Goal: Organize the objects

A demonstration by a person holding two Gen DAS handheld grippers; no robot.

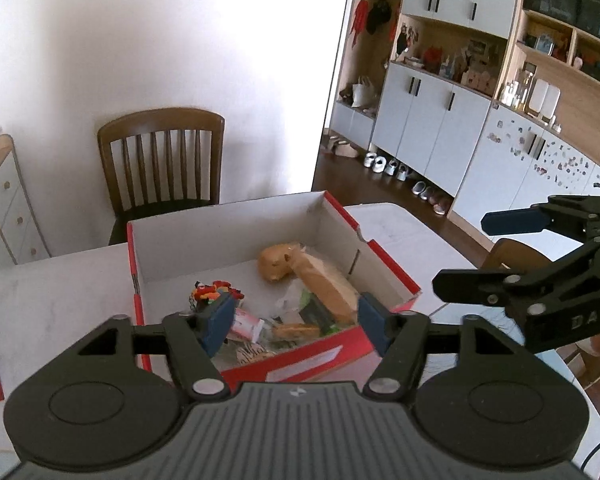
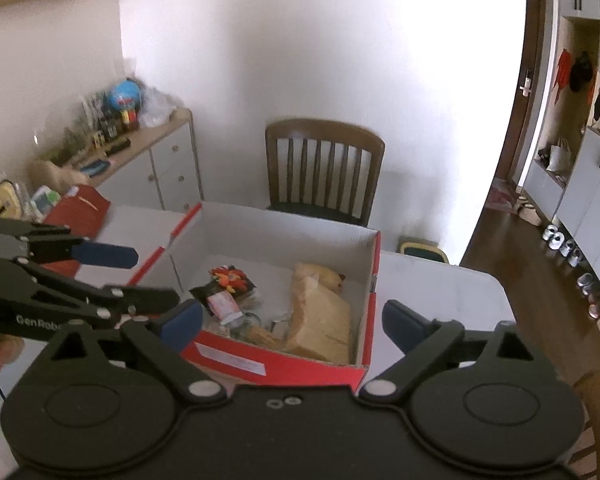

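White letters "DAS" stand on the black body of the right hand-held gripper, seen from the left wrist view. "GenRobo", cut off at its end, stands in white on the left hand-held gripper. The red box's white label is unreadable.

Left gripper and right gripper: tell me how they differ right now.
The right gripper stands wider open than the left gripper. The left gripper's pads frame the clutter inside the red shoebox; the right gripper's span the box's near wall and corner. Both are empty, have blue pads, and hover over the box.
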